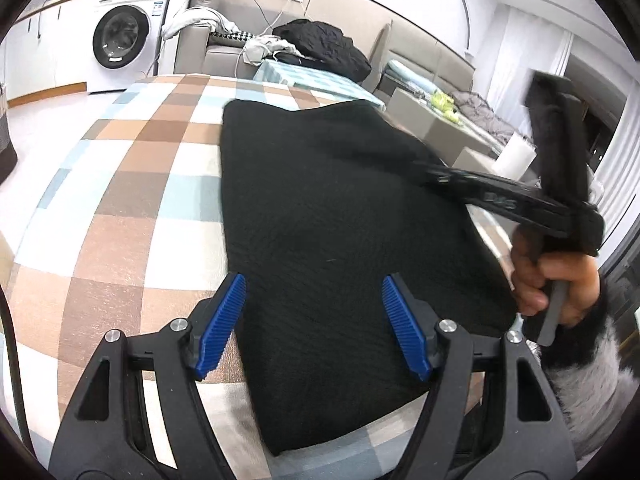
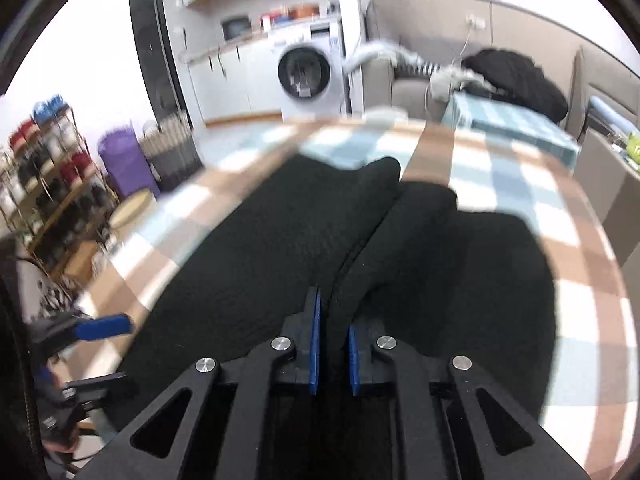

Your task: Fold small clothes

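Observation:
A black knitted garment (image 1: 328,220) lies spread on the table's brown, white and blue checked cloth (image 1: 132,184). My left gripper (image 1: 314,280) hangs open over the garment's near left part, with nothing between its blue pads. My right gripper (image 1: 430,174) reaches in from the right, held by a hand (image 1: 560,284), with its tips at the garment's right edge. In the right wrist view the right gripper (image 2: 334,312) is almost closed, pinching a raised fold of the black garment (image 2: 280,248). One blue pad of the left gripper's fingers (image 2: 104,326) shows blurred at the left.
A washing machine (image 1: 120,36) stands at the back left. Behind the table is a sofa with a heap of black clothes (image 1: 324,44). A white roll (image 1: 516,160) stands off the table's right side. A purple bin (image 2: 124,160) and a stocked shelf (image 2: 40,168) stand on the floor.

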### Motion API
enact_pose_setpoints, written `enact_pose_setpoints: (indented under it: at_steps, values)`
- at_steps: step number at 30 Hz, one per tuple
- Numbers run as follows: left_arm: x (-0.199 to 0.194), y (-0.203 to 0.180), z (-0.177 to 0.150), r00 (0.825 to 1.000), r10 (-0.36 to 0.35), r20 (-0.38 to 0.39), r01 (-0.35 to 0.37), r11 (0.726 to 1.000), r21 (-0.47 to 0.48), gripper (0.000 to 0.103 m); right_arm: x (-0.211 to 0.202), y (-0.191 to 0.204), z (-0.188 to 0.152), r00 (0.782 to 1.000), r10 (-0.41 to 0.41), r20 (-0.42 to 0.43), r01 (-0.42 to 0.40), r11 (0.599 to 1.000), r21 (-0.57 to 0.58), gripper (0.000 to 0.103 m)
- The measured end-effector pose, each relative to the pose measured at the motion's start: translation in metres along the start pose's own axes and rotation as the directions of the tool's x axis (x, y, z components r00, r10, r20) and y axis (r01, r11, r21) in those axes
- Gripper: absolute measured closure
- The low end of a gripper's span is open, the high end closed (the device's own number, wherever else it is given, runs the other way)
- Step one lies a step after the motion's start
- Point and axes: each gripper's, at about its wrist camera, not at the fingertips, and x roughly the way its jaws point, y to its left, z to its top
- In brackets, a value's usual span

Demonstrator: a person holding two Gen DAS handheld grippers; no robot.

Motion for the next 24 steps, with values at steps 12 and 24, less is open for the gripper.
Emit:
enact_pose_setpoints:
  at_steps: [12, 24]
  values:
    - [0.027, 0.0, -0.009, 0.995, 0.024, -0.095, -0.023, 1.0, 0.014, 0.034, 0.004, -0.081, -0.038, 0.99, -0.006, -0.144, 0.035, 0.979, 0.201, 0.08]
    - [0.029, -0.019, -0.021, 0.99, 0.076, -0.121, -0.062, 0.991, 0.119, 0.034, -0.068, -0.061, -0.117, 0.992, 0.093, -0.086, -0.07, 0.968, 0.24, 0.082]
